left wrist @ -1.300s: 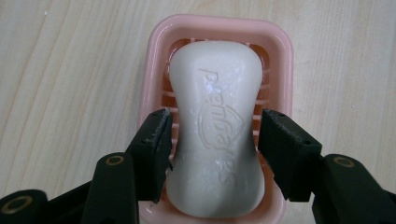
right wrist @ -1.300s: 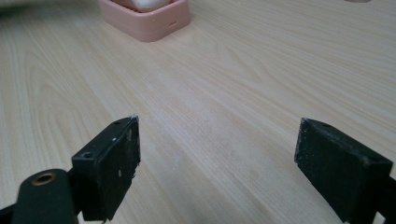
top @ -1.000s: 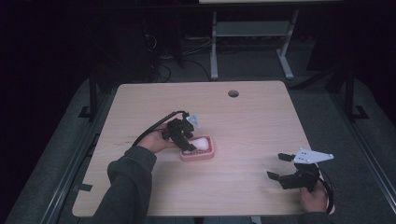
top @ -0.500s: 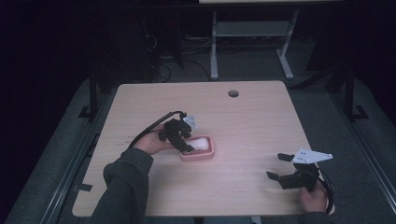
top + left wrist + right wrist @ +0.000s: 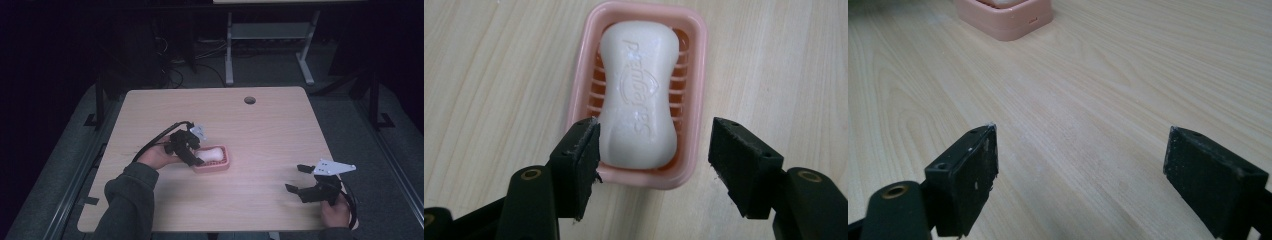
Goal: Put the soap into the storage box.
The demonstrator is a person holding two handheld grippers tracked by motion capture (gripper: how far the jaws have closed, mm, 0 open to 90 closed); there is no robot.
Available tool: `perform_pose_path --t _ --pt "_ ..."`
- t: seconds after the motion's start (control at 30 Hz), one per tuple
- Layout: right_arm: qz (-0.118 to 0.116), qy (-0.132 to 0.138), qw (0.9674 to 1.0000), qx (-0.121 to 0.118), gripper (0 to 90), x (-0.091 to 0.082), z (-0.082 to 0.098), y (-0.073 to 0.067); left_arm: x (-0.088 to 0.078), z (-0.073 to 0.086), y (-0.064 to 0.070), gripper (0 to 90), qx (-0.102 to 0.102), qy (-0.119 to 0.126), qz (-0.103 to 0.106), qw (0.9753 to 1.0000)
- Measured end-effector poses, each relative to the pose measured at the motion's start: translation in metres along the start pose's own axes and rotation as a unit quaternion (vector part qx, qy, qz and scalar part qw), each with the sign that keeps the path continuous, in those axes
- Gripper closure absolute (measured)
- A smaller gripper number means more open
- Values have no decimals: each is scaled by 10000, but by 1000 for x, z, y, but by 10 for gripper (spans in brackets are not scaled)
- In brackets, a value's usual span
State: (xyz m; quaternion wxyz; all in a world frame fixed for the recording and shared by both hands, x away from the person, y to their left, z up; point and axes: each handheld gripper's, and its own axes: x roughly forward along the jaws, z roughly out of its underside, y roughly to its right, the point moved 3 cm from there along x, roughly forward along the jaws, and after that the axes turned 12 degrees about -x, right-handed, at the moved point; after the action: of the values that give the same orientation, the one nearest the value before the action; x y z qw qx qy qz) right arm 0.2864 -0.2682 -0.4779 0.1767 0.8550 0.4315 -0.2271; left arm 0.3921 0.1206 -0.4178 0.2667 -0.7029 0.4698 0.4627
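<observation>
A white bar of soap [image 5: 639, 95] lies in a pink soap dish [image 5: 698, 60] on the wooden table [image 5: 260, 130]. In the high view the soap [image 5: 212, 153] and dish [image 5: 220, 165] sit left of the table's middle. My left gripper [image 5: 654, 167] is open just above the dish's near end, its jaws on either side of the soap's near end and apart from it. In the high view the left gripper [image 5: 192, 156] hangs at the dish's left side. My right gripper [image 5: 298, 178] is open near the front right edge, with nothing between its jaws; in its own view the gripper [image 5: 1080, 175] faces bare wood and the dish [image 5: 1005, 17] lies far off.
A round cable hole [image 5: 249, 100] sits near the table's far edge. A metal frame [image 5: 270, 35] stands on the dark floor behind the table. Bare wood lies between the two grippers.
My left gripper has drawn back a little toward the left of the dish, leaving the soap lying in it. The right gripper has stayed in place.
</observation>
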Motion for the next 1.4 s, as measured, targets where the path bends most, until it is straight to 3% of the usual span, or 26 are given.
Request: perform_pose_path --t 0.77,1.0,1.4 --pt "2 -31 10000 64 135 0 2 2 -11 23 15 347 79 216 -56 9997" --pt "14 -46 10000 67 135 -1 2 2 -16 30 18 339 13 361 -48 9993" --pt "13 -106 9999 13 135 0 1 0 -20 39 25 329 65 391 -69 9992"
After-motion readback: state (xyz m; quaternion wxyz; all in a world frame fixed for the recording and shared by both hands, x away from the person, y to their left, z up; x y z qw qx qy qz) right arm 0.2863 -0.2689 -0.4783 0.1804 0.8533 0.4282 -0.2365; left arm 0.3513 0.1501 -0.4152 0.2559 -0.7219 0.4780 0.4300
